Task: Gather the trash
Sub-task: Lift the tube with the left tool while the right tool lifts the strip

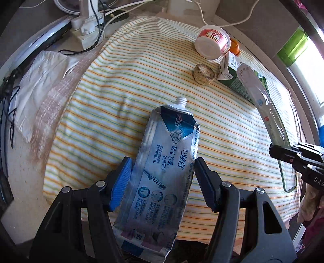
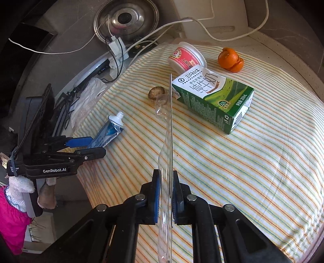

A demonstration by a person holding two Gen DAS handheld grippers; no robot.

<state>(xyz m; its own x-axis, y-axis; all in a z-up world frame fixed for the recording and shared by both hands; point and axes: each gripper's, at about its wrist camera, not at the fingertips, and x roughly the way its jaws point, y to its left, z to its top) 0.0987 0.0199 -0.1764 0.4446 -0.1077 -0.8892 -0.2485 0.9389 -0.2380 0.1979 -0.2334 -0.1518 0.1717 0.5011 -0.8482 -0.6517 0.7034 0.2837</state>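
Left gripper [image 1: 162, 172]: clamped on flattened toothpaste tube [image 1: 164, 161].
Right gripper [image 2: 166, 194]: clamped on clear plastic packaging [image 2: 167, 141].
Surface: striped cloth [image 2: 253, 161].

Right claw [image 2: 165, 194] pinches clear plastic packaging [image 2: 167, 141] above striped cloth [image 2: 253, 172].

- The toothpaste tube [image 1: 166, 161] is shiny, creased foil-like plastic.
- The blister pack [image 2: 168, 141] is clear, glossy plastic.
- The milk carton [image 2: 214, 97] is smooth printed card.
- The cloth [image 1: 121, 85] is soft, matt, striped fabric.
- The pot lid [image 2: 126, 19] is polished metal.
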